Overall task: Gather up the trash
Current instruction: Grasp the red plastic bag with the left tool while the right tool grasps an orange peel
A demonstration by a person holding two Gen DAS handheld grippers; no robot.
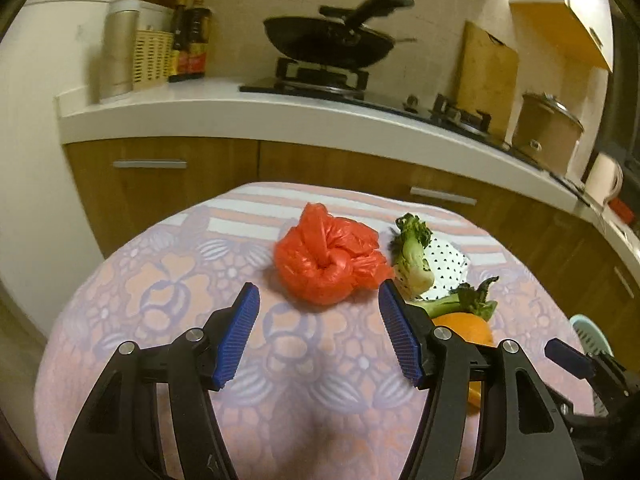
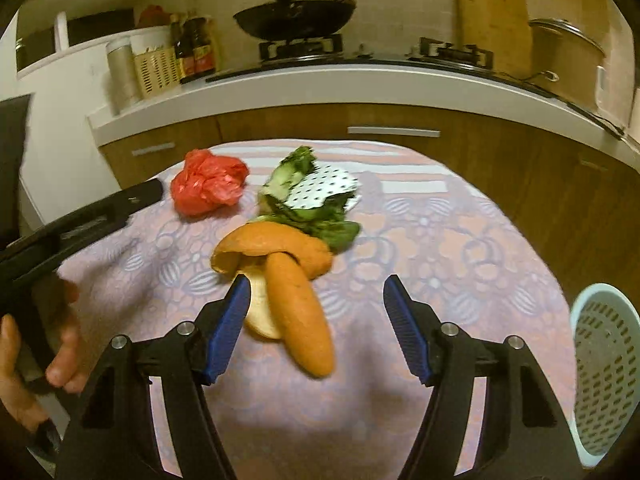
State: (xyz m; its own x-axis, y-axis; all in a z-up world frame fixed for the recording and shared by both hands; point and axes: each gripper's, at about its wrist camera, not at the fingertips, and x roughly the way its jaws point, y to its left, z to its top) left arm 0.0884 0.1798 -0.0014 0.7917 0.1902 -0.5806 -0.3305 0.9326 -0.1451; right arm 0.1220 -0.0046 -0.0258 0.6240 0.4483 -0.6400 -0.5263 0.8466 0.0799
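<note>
The left gripper (image 1: 319, 294) hangs low over the tabletop (image 1: 160, 288), which has a pink and purple flower cloth on it. Its jaws are spread wide and hold nothing. A scrunched red bag (image 1: 330, 260) lies just past the jaw tips, about in line with the gap. To the right of the bag lie green veggie scraps (image 1: 414, 258) on a white dotted paper (image 1: 450, 266), and an orange peel (image 1: 466, 328) sits partly hidden behind the right jaw. The right gripper (image 2: 316, 292) also has its jaws spread wide and holds nothing. The orange peel (image 2: 288, 276) lies on the cloth right at its jaws, with a long piece reaching in between them and the left jaw right by its pale inside. Behind the peel are the veggie scraps (image 2: 308, 204) and dotted paper (image 2: 324, 190), and the red bag (image 2: 208, 188) is farther back on the left. A pale blue basket (image 2: 604, 368) stands at the right edge of the tabletop (image 2: 460, 248).
</note>
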